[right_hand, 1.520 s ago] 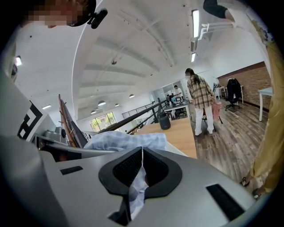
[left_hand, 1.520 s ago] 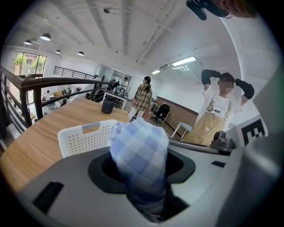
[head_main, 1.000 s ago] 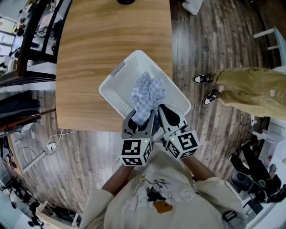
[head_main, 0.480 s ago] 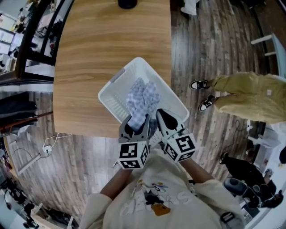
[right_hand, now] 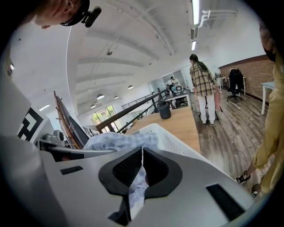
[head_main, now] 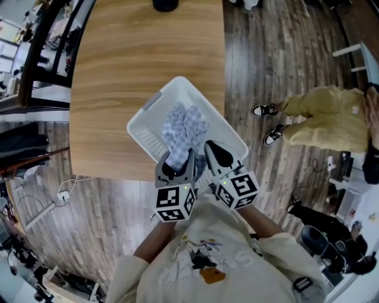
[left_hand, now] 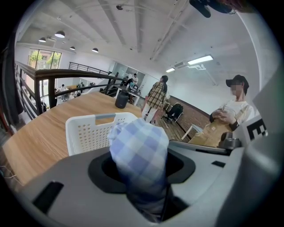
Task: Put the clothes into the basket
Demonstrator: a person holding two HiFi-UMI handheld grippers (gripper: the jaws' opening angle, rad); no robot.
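A blue-and-white checked cloth [head_main: 182, 127] hangs over the near part of the white perforated basket [head_main: 145, 116], which sits at the near right corner of the wooden table [head_main: 118, 65]. My left gripper [head_main: 177, 163] is shut on a thick bunch of that cloth [left_hand: 140, 153]. Beside it, my right gripper [head_main: 210, 155] is shut on a thin edge of the same cloth [right_hand: 138, 188]. Both grippers sit side by side above the basket's near rim. The basket [left_hand: 91, 131] lies just ahead in the left gripper view.
A black cup [head_main: 166, 5] stands at the table's far edge. A person in tan trousers [head_main: 323, 115] sits on the wooden floor side to the right. A dark railing [head_main: 35, 53] and shelving run along the left. Cables [head_main: 65, 192] lie on the floor at near left.
The cloth and both grippers have shifted slightly toward the near-left in the head view; the grips on the cloth are unchanged.
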